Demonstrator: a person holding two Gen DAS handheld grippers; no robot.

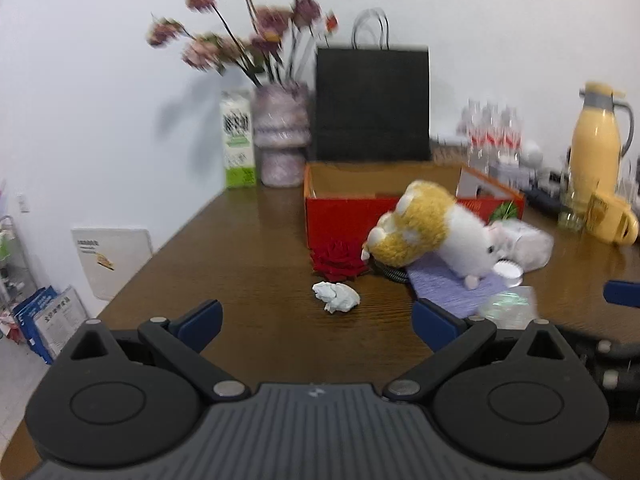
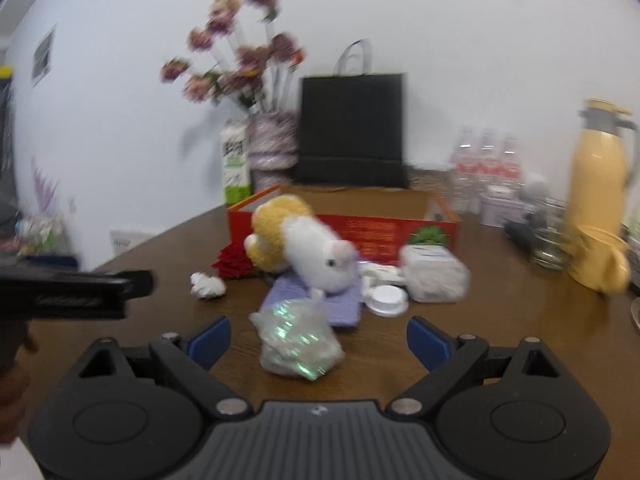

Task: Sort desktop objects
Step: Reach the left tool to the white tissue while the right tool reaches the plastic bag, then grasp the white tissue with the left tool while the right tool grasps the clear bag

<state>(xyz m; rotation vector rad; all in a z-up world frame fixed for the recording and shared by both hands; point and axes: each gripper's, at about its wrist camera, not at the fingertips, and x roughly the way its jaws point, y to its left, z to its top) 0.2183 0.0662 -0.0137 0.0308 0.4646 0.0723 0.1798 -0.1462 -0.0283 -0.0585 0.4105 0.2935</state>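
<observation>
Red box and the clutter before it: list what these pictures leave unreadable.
- Red box interior: hidden by its front wall and the plush toy, both views.
- Carton print: motion-blurred, both views.
- Dark coiled item under the plush: mostly covered, left view.
- Right gripper and left gripper: open, empty.

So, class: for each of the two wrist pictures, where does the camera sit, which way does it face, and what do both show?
Left wrist: sits behind the open left gripper, faces across the table toward the crumpled paper.
Right wrist: sits behind the open right gripper, faces the shiny plastic wrapper; the left gripper juts in at left.
Shared: plush toy, red box, black bag.
</observation>
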